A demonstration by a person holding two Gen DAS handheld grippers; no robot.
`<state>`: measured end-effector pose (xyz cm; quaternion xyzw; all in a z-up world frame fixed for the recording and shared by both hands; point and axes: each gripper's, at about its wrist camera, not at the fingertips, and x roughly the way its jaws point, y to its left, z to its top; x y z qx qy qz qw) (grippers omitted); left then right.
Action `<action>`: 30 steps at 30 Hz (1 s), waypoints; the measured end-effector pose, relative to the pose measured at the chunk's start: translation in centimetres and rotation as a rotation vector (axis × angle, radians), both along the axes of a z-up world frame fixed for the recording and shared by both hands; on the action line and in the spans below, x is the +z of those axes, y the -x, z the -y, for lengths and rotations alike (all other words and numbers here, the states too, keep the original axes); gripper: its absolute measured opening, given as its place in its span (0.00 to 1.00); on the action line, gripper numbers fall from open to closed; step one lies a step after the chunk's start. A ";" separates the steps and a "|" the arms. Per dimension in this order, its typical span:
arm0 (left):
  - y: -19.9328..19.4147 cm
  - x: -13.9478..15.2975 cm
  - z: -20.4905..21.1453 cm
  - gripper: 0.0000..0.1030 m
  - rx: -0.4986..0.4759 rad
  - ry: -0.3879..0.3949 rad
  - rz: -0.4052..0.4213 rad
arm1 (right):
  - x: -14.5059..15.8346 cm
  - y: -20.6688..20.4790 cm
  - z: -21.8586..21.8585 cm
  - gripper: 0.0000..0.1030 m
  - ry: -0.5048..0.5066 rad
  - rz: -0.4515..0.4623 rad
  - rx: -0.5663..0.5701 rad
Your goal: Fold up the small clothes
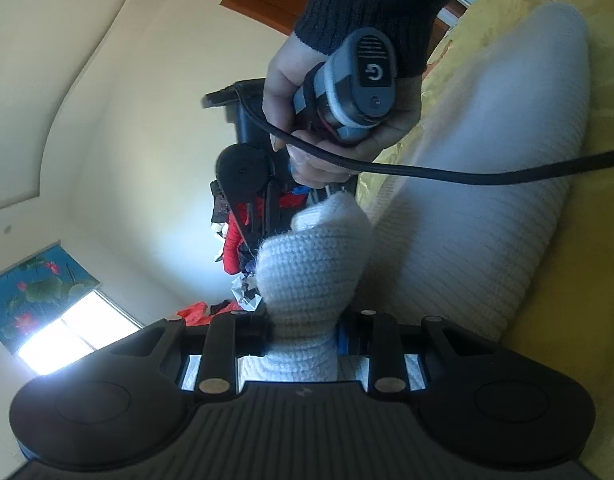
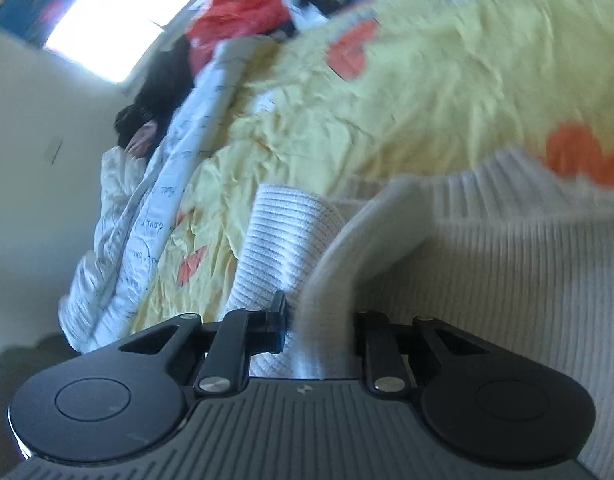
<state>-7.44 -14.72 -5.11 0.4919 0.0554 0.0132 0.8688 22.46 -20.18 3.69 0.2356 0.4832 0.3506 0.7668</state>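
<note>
A white knitted sweater (image 1: 487, 208) lies on a yellow bedspread (image 1: 579, 264). In the left wrist view my left gripper (image 1: 305, 334) is shut on a bunched fold of it (image 1: 311, 268), lifted off the bed. Beyond that fold a hand in a dark sleeve (image 1: 307, 80) holds the other gripper's handle (image 1: 359, 76). In the blurred right wrist view my right gripper (image 2: 321, 324) is shut on a cream edge of the sweater (image 2: 507, 264), with fabric pinched between the fingers. A ribbed white sleeve (image 2: 283, 236) lies just left of it.
The bedspread (image 2: 427, 92) has orange patches. A white printed quilt (image 2: 147, 220) runs along its left edge, with a hand in a dark sleeve (image 2: 143, 138) beside it. Red and dark clothes (image 2: 235, 12) are piled at the far end under a bright window (image 2: 123, 20). A black cable (image 1: 467, 174) crosses the sweater.
</note>
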 end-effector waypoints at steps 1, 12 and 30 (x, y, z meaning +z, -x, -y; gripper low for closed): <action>0.1 0.3 0.1 0.27 -0.007 -0.002 0.005 | 0.5 0.3 0.3 0.22 0.000 0.029 0.009; 2.0 3.4 10.3 0.27 -0.289 0.050 0.013 | 6.2 3.1 15.4 0.22 0.031 0.178 -0.070; 8.8 2.6 4.4 0.96 -0.424 0.079 0.013 | 3.0 8.0 23.6 0.57 -0.101 0.177 -0.367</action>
